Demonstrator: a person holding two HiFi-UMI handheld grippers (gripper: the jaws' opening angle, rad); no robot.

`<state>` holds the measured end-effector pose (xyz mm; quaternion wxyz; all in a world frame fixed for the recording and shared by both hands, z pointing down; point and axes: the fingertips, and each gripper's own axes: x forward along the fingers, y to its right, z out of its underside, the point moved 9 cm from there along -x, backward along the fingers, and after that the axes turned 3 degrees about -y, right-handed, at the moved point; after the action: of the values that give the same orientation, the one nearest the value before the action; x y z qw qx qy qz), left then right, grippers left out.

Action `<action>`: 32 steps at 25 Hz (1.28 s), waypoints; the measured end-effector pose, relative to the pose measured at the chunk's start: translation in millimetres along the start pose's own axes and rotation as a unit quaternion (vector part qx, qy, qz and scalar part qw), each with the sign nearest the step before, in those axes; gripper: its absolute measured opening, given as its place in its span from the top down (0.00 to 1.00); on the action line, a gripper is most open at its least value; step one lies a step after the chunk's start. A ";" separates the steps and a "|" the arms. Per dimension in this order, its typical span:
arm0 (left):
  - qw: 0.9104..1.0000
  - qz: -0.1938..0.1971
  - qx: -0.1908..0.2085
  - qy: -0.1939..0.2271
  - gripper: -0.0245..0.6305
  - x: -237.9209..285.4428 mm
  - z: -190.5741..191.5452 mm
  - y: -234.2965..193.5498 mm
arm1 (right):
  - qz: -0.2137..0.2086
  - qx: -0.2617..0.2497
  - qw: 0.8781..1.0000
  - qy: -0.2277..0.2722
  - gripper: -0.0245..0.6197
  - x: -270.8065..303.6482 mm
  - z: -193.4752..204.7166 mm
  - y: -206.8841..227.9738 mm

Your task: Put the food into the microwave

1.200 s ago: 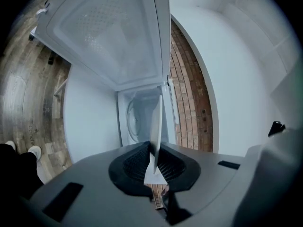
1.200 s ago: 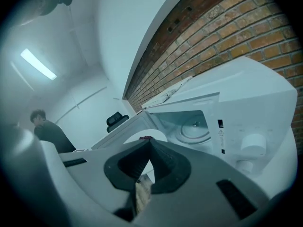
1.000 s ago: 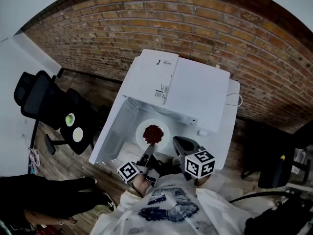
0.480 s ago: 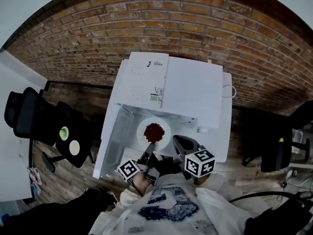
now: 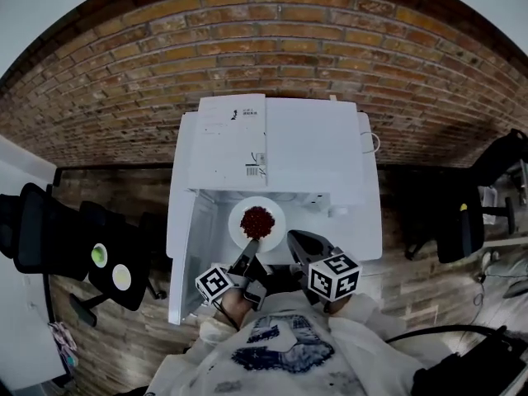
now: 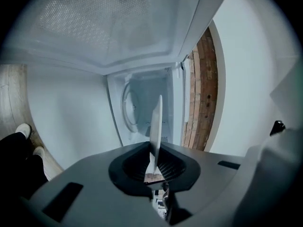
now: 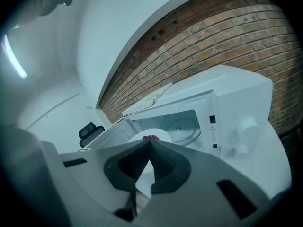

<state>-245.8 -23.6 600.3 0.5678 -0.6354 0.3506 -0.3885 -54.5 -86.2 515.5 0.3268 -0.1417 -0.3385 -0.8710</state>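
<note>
Step in hand: loading the plate, not yet seated.

- Open door (image 5: 188, 254) is hanging off to the left of the left gripper (image 5: 246, 258).
- Left gripper is pinching the near rim of the white plate (image 5: 277, 213), jaws clamped on it. The food (image 5: 257, 221), 1 red heap, is sitting mid-plate, just ahead of the jaws.
- The plate is hovering at the mouth of the microwave (image 5: 313, 147). The glass turntable (image 6: 127, 103) is lying further ahead of the jaws, bare.
- Right gripper (image 7: 149, 145) is idling just right of the left one, jaws pressed together, nothing between them.

Next move, my read: push the plate straight ahead and level, set it centred on the turntable, then release. Keep it flat so the heap isn't sliding. Right gripper is looking free for the door.

Writing: sticker with barcode (image 5: 247, 134) on the top panel, too small to read. Warning triangle label (image 7: 212, 128) beside the knob (image 7: 247, 126), text unreadable. No brand visible.
</note>
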 end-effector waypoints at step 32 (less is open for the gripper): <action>0.999 -0.036 0.009 -0.031 0.90 64.4 -48.4 -58.5 | 0.066 0.001 0.997 0.037 0.94 -17.2 -12.0 5.3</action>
<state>-259.6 -96.0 667.3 0.5697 -0.6540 0.3066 -0.3920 -38.3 -89.2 501.3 0.3956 -0.1307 -0.3165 -0.8522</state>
